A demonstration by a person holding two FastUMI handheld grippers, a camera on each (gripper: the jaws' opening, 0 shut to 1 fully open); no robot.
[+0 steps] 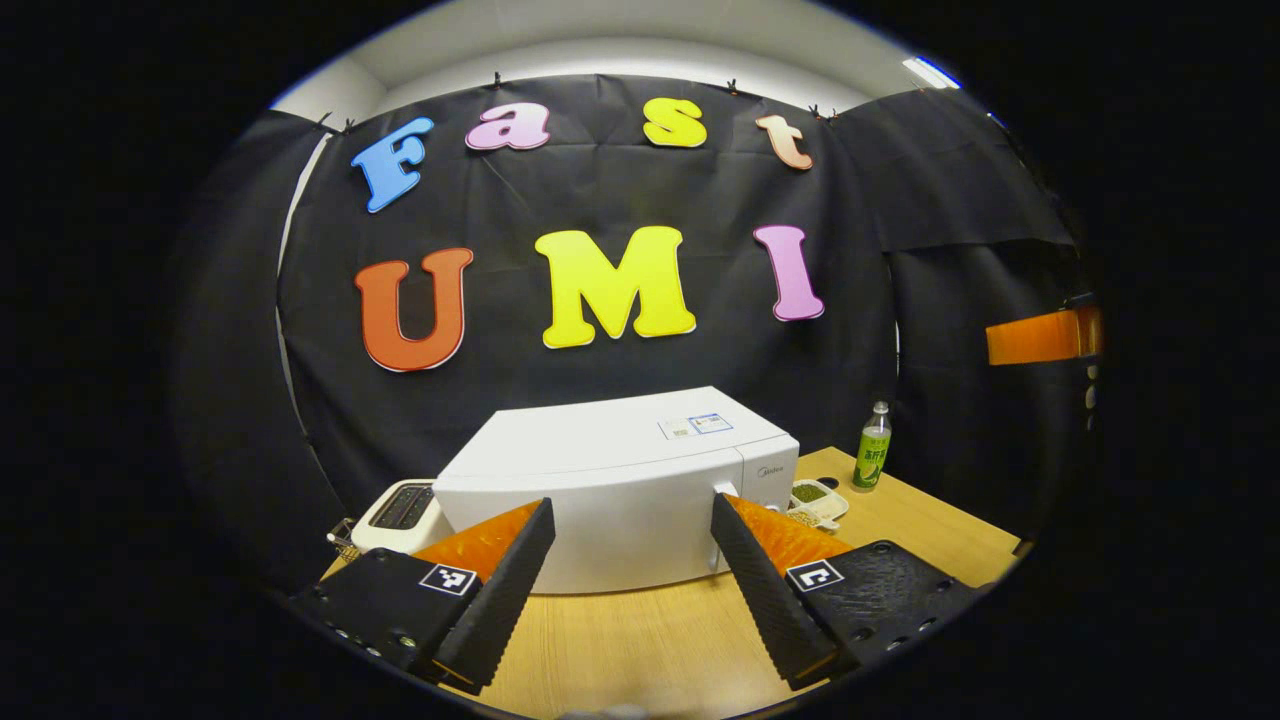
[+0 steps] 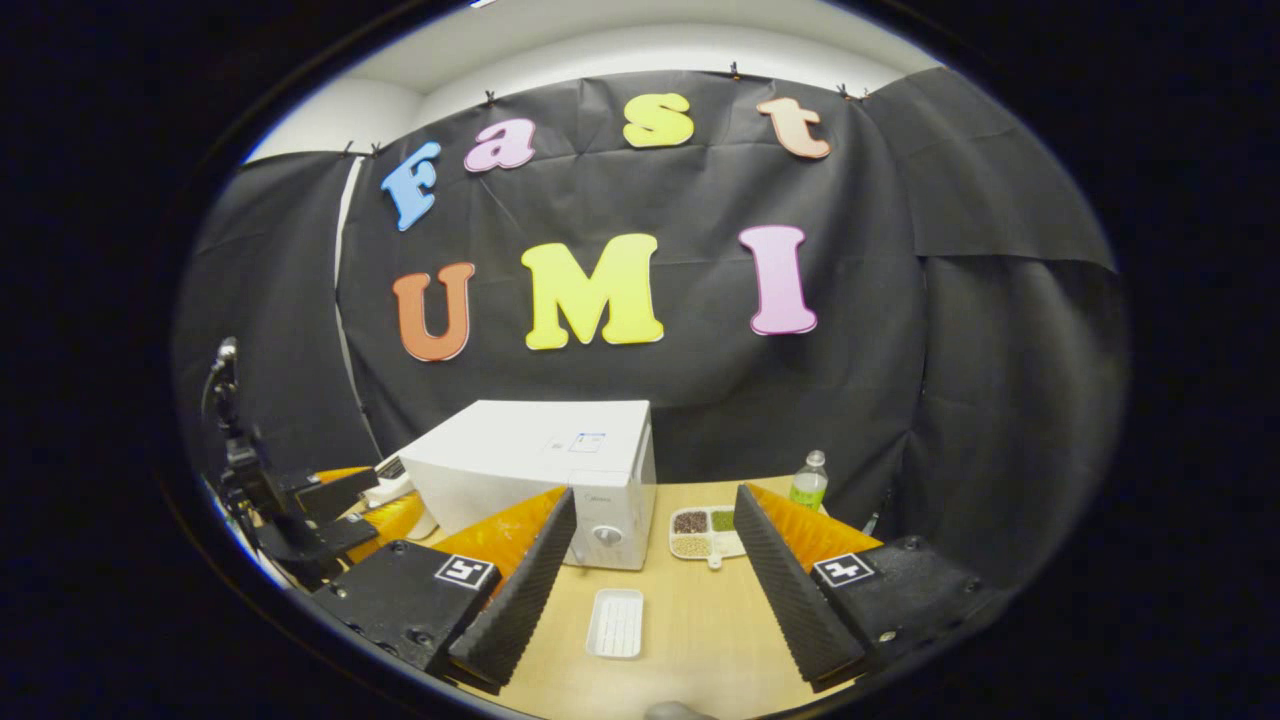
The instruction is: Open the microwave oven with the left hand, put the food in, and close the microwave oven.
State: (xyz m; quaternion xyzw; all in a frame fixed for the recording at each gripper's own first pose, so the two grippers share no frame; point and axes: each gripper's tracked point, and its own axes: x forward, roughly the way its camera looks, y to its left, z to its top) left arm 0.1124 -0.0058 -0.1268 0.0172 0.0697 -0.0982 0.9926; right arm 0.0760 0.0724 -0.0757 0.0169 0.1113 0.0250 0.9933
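Note:
The white microwave (image 1: 620,480) stands on the wooden table with its door shut, straight ahead of my left gripper (image 1: 635,590), which is open and empty a short way in front of the door. In the right gripper view the microwave (image 2: 540,470) is at centre left, its knob (image 2: 607,535) facing me. A white divided dish of beans (image 2: 705,532) sits just right of it. A small white ribbed tray (image 2: 615,622) lies on the table between the fingers of my open, empty right gripper (image 2: 650,590). The left gripper (image 2: 345,505) shows at the far left.
A green drink bottle (image 2: 808,482) stands behind the divided dish, near the back wall. A white toaster-like appliance (image 1: 400,510) sits left of the microwave. The bean dish (image 1: 820,500) and bottle (image 1: 872,450) are right of the microwave. The wooden table (image 1: 640,640) lies in front.

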